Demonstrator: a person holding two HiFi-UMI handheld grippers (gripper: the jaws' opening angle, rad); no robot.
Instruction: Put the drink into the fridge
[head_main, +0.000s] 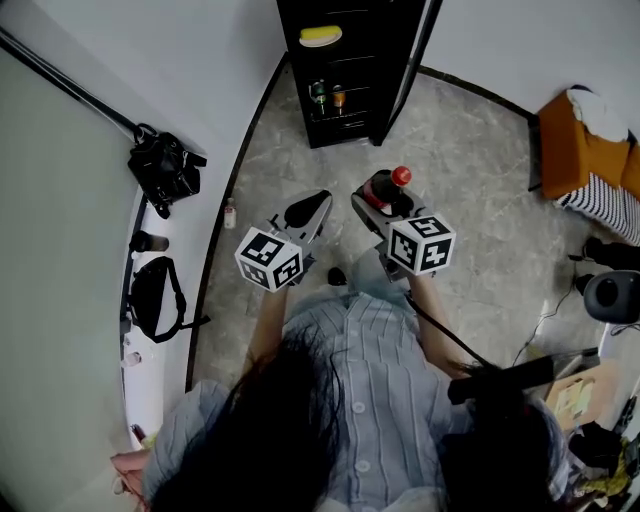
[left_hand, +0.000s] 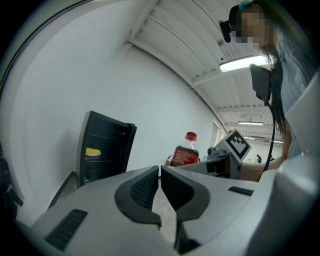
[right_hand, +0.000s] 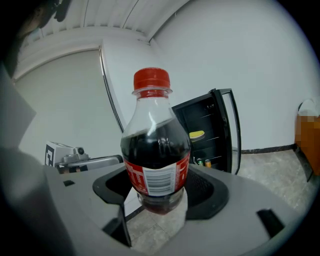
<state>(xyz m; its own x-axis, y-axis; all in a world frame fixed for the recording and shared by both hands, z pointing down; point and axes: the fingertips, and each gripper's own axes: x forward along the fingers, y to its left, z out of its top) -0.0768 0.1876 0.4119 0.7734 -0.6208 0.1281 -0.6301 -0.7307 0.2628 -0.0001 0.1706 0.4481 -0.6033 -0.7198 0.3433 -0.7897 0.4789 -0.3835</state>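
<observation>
— While you stand facing the open black fridge (head_main: 350, 70), your right gripper (head_main: 383, 200) is clamped on the cola bottle (right_hand: 156, 155), with its jaws spread wide around the bottle's lower body.

— Agreed. The bottle sits upright in that grip, red cap (right_hand: 151, 79) on top and dark drink up to the shoulder. You are holding it in the air over the grey tiled floor (head_main: 470, 190), well apart from the fridge.

— Your left gripper (left_hand: 160, 172) carries nothing. Its two dark pads are pressed almost together, with only a sliver of a gap between them.

— You have it just beside the right one, and both point toward the fridge.

— The fridge door (right_hand: 231, 130) stands open on the right. A yellow object (head_main: 320, 36) lies on an upper shelf, and lower down stand two small bottles (head_main: 318, 96).

— Off to your left, a black bag (head_main: 165, 170) and a second black pouch (head_main: 155, 295) lie on a white surface (head_main: 140, 380). One little bottle (head_main: 231, 213) stands on the floor close to the wall. You cannot tell what it contains.
</observation>
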